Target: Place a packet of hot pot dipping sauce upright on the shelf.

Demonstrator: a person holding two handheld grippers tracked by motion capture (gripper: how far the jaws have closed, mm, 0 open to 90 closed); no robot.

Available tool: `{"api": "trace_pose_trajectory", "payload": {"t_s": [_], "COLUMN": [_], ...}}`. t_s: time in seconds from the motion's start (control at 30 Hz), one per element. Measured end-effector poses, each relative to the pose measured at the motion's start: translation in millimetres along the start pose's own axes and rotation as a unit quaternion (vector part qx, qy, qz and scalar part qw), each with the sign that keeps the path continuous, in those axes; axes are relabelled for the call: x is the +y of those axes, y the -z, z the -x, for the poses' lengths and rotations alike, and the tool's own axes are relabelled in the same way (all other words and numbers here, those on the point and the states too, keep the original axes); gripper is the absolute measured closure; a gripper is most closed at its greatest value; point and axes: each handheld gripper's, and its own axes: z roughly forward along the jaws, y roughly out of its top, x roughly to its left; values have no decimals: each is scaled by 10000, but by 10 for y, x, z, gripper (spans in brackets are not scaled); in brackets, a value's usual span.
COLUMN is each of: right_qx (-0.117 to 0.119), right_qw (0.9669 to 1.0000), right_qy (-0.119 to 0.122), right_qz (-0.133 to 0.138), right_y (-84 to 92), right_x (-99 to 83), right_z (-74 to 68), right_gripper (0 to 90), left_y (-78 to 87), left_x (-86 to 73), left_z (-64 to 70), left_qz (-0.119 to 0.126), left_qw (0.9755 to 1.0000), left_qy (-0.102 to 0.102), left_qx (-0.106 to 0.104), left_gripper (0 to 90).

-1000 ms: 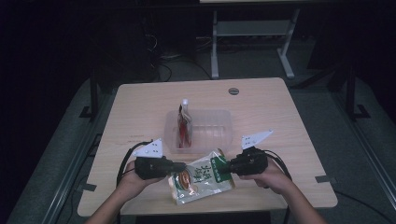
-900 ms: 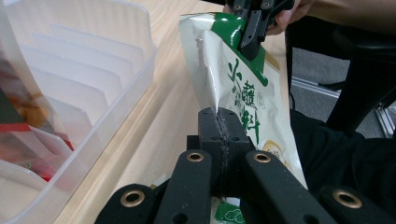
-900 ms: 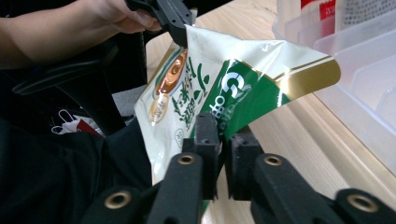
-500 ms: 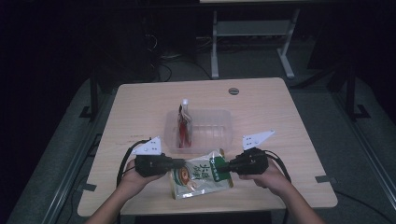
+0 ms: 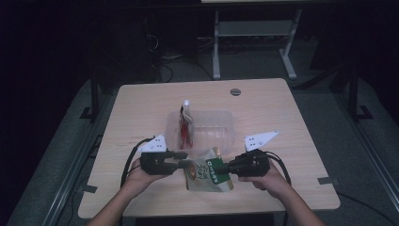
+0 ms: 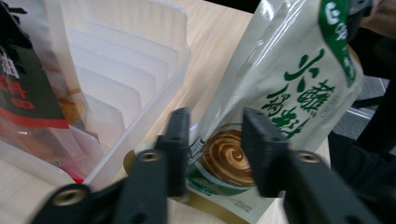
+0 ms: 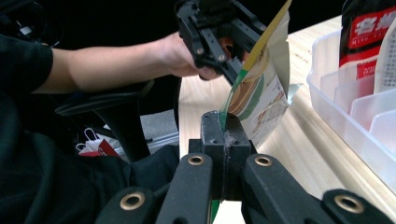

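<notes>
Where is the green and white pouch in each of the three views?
High view: green and white pouch lies low in the middle, between both grippers.
Left gripper view: pouch at right, behind the open jaws.
Right gripper view: pouch above the jaws, which pinch its edge.
Shared landmark: clear plastic bin.

Each gripper, the left gripper (image 5: 184, 165) and the right gripper (image 5: 225, 170), had a black body and two black jaws joined by brass-coloured rivets. A white three-cornered plate with dark dots topped each. Black cables looped from both. The forearms were bare; a dark sleeve (image 7: 23, 63) covered the upper arm.
</notes>
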Motion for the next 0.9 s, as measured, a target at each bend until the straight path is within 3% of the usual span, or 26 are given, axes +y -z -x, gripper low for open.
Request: {"api": "trace_pose_trajectory", "payload": {"t_s": [0.13,0.3,0.4,0.67,0.9], "right_qx": [36,11,-14,-211,-350], "right_qw": [9998,9991,9981,9964,9947], "right_qy": [32,63,98,199,370], "right_qz": [179,416,601,796,893], "right_y": [27,90,136,229,255], "right_x": [34,89,141,270,436], "right_z": [-32,-65,-86,-84,-51], "right_gripper": [900,900,900,900,900], "left_y": [33,86,94,100,64], "left_x": [-11,-46,-88,-184,-210], "left_z": [11,-10,-10,-28,-11], "left_qz": [26,76,10,-189,-391], "left_qw": [9999,9999,9999,9997,9990], "left_qy": [17,111,127,173,148], "left_qx": [96,86,47,-38,-147], "left_gripper": [488,466,440,294,244]}}
